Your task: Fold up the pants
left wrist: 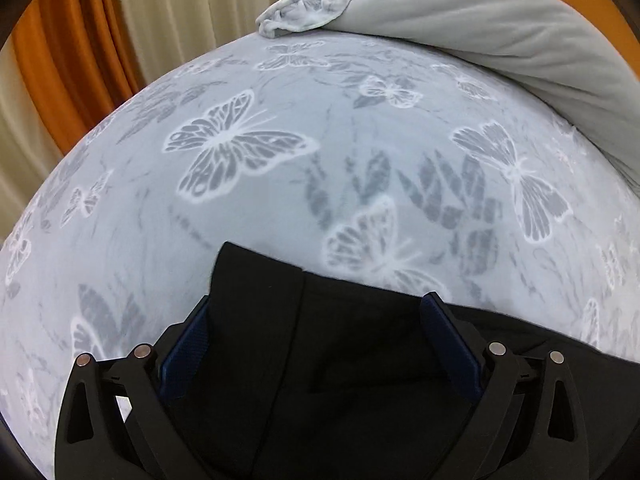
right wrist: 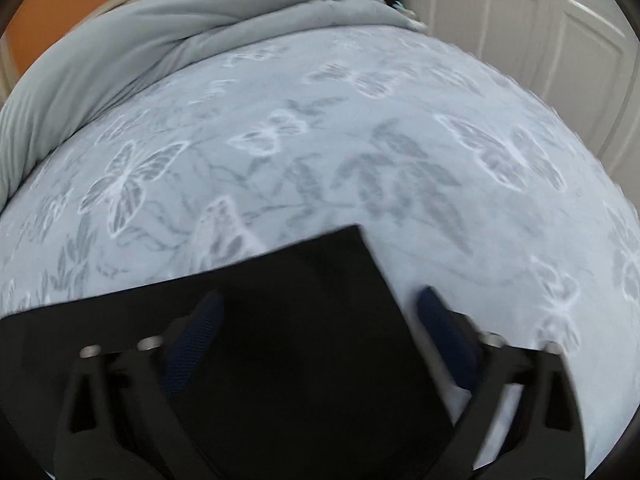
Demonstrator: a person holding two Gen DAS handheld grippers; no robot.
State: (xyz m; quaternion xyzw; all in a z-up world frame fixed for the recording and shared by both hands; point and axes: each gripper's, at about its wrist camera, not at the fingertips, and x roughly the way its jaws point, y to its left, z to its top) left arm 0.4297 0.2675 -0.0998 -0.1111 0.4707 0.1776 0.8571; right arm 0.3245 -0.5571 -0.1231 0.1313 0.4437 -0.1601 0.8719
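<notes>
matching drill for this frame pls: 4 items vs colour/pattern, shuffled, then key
1. pants
2. bedsheet
3. rolled blanket
4. curtain stripe

A. orange
B. plain grey
C. black
D. pale blue with butterflies

Pairs: 1-C, 2-D, 3-B, 4-A

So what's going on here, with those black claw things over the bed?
A person is folding black pants on a bed covered by a butterfly-print sheet, using a handheld gripper in each hand. The left gripper and right gripper both hang over the dark cloth with their jaws apart, fabric lying between the fingers but not pinched. A grey blanket is bunched at the far side of the bed.
</notes>
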